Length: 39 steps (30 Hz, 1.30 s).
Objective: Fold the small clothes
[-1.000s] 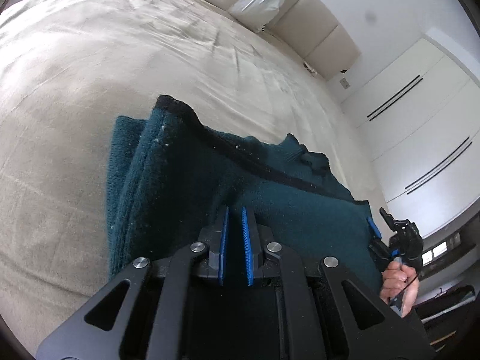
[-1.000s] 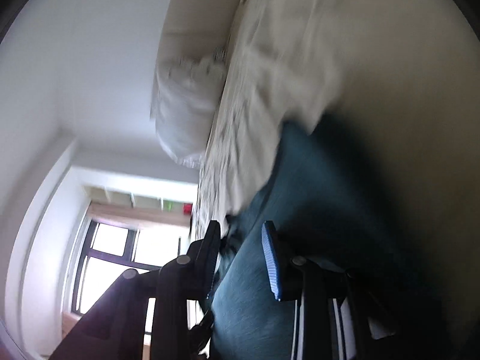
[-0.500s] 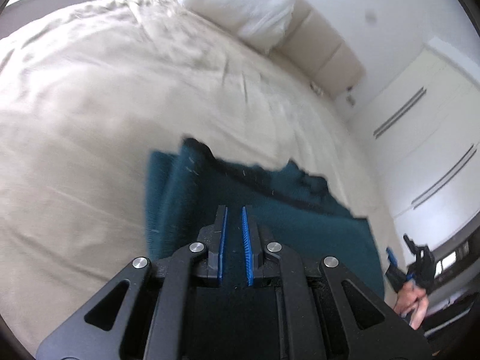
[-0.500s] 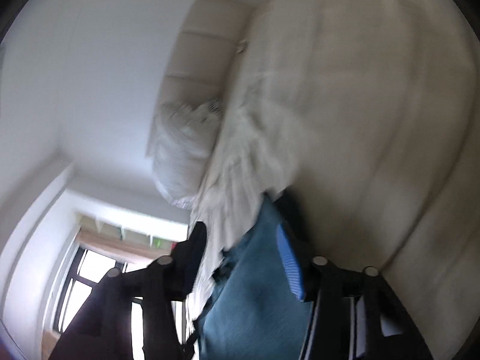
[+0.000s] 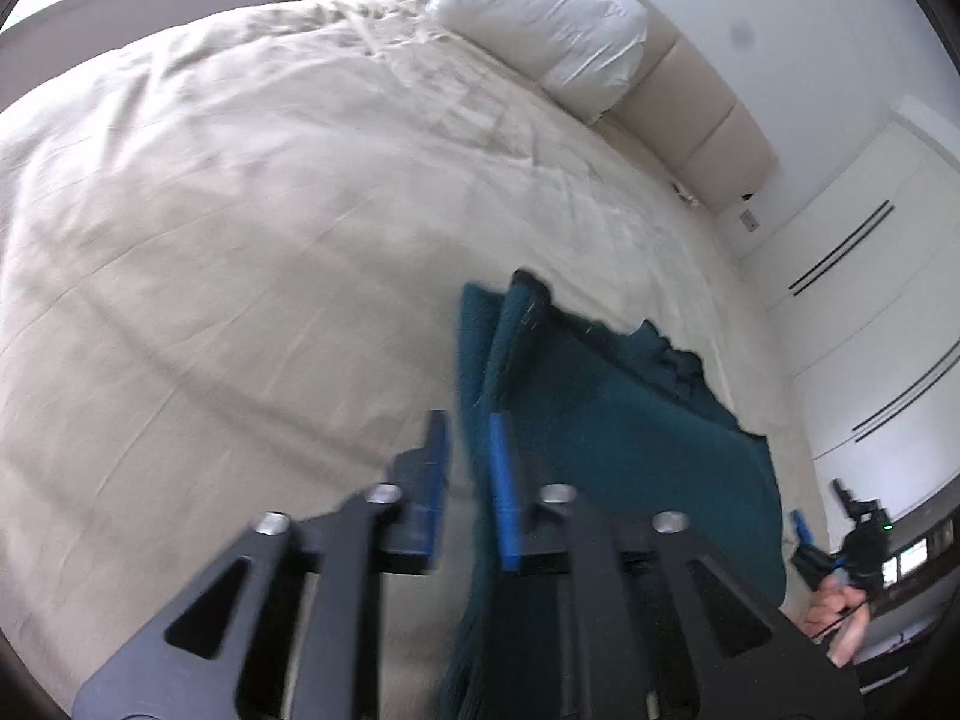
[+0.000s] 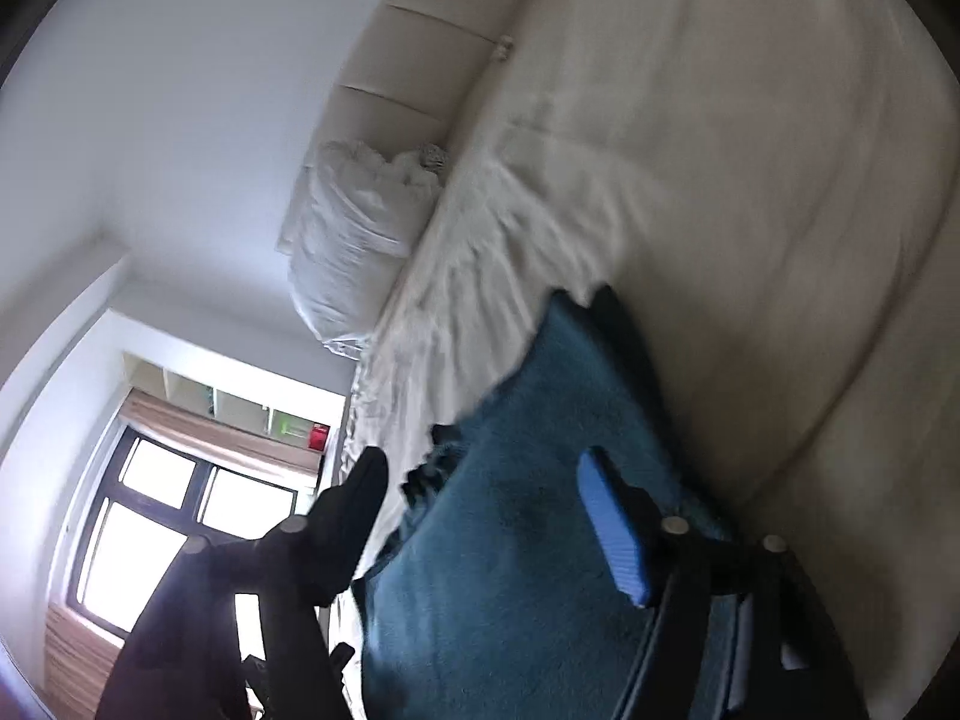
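Observation:
A dark teal knitted garment lies folded on the cream bedsheet, its folded edge towards the pillow. My left gripper hovers over the garment's left edge with its jaws opening. The cloth's edge shows in the gap, but the blue pads do not press on it. In the right wrist view the same garment fills the lower middle. My right gripper stands over it with its jaws opening wide and nothing clamped. A person's hand holds that gripper at the far right.
A white pillow leans on the beige padded headboard at the bed's far end. White wardrobe doors stand to the right. A bright window and shelves lie beyond the bed's far side.
My left jaws, shut before, have parted, and that gripper has drawn back and up towards the garment's left edge. My right jaws have spread wider and lifted away from the cloth.

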Each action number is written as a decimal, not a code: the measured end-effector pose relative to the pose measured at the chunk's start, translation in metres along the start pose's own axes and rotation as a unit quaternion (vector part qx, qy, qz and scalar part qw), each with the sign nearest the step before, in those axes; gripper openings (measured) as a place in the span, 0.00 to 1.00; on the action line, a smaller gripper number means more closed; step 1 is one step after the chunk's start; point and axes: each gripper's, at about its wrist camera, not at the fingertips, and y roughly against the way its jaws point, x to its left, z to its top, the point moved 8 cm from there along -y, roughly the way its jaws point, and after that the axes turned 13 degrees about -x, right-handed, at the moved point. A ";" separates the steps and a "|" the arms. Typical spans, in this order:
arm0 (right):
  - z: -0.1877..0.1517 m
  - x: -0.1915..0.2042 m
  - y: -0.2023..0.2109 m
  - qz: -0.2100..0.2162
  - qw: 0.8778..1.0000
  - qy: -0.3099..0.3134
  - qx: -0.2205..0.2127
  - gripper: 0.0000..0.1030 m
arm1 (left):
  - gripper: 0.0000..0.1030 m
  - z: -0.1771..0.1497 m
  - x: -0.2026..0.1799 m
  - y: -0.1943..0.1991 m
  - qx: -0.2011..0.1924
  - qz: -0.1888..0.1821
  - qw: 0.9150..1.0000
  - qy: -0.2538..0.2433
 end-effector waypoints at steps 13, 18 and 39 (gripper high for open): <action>-0.104 0.068 -0.049 0.041 0.980 0.089 0.173 0.72 | 0.82 -0.054 -0.017 0.012 0.097 -0.052 0.993 0.038; -0.143 0.092 -0.070 0.061 0.966 0.110 0.224 0.72 | 0.60 -0.067 -0.025 0.004 0.146 -0.076 0.985 0.051; -0.186 0.076 -0.104 0.035 0.936 0.077 0.341 0.67 | 0.09 -0.044 -0.058 0.015 0.149 -0.074 0.985 0.048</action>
